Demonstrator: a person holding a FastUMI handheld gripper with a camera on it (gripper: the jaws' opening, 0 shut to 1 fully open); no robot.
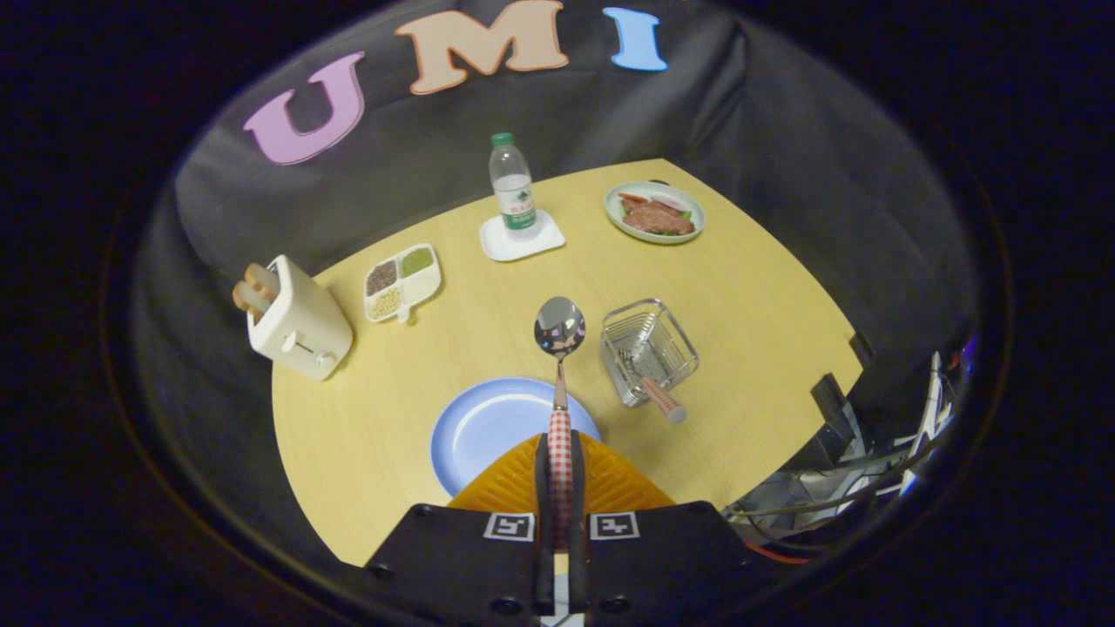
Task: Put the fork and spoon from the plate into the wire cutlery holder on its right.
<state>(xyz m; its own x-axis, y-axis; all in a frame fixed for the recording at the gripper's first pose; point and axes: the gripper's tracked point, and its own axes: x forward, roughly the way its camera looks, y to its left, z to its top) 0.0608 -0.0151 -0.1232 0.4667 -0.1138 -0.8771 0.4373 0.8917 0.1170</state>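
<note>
Your claw (559, 475) is clenched on the checked handle of the spoon (559, 348), both fingers (542, 488) pressing it, the bowl pointing straight ahead and raised above the far rim of the blue plate (488, 427), which lies just ahead of and below the fingers and looks bare. The wire cutlery holder (649, 348) stands just ahead and to the right of the spoon's bowl, near it but apart. The fork (653, 387) already sits inside, its checked handle leaning out over the near rim toward you. The spoon's long axis runs dead ahead along the fingers, so the coming move is judged a short carry to the right and a tip downward into the basket, clear of the fork handle. Beyond, on the surface: a toaster (296, 322) and a divided dish (402, 283) of grains to the left, a water bottle (512, 187) on a square tray, and a plate of food (655, 212) far ahead
</note>
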